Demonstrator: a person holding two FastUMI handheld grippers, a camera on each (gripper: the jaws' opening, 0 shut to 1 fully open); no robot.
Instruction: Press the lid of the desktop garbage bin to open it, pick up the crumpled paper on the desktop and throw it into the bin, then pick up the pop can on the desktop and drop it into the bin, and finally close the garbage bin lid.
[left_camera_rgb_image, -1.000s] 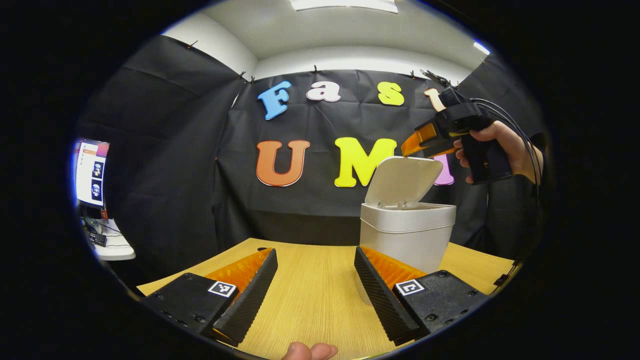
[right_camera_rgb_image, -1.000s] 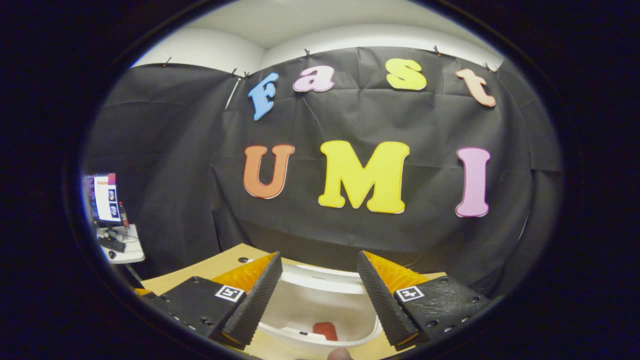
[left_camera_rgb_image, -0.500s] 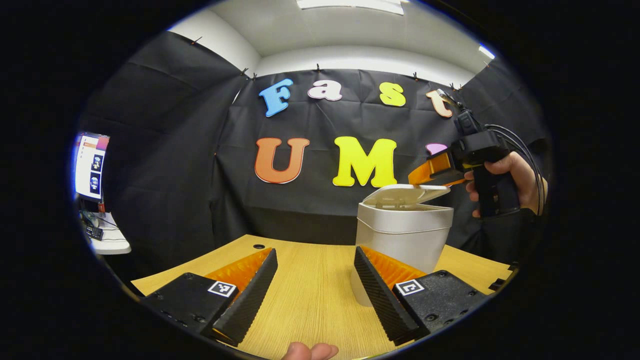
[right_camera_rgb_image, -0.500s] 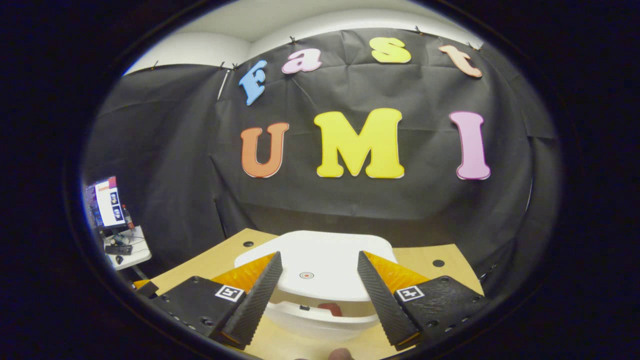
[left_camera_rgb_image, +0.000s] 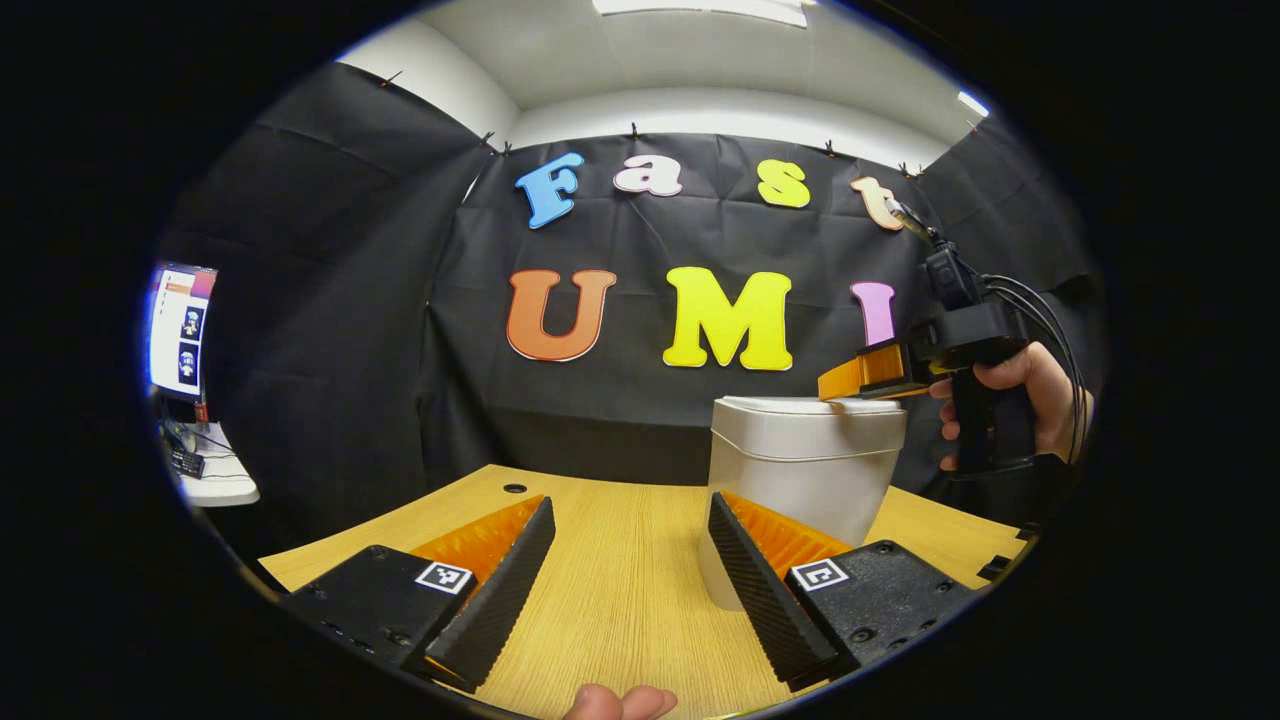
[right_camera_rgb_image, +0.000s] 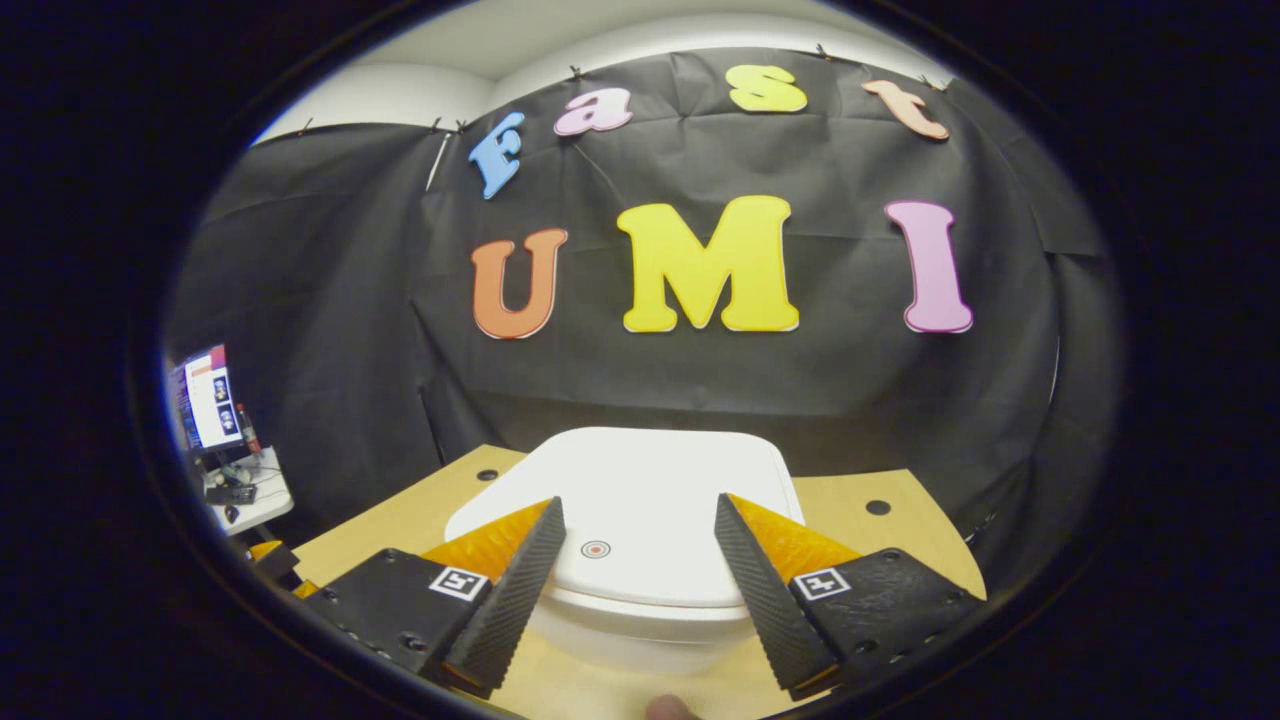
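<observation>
- Right tool — fingers spread, gripping nothing — rests over the bin's closed lid.
- Left tool, fingers apart, hovers above the table; bin at 2 o'clock.

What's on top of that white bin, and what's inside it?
The right gripper rests on the bin's lid, its fingers spread either side of a small red ring mark. The lid lies flat on the bin, so the inside is hidden.
</observation>
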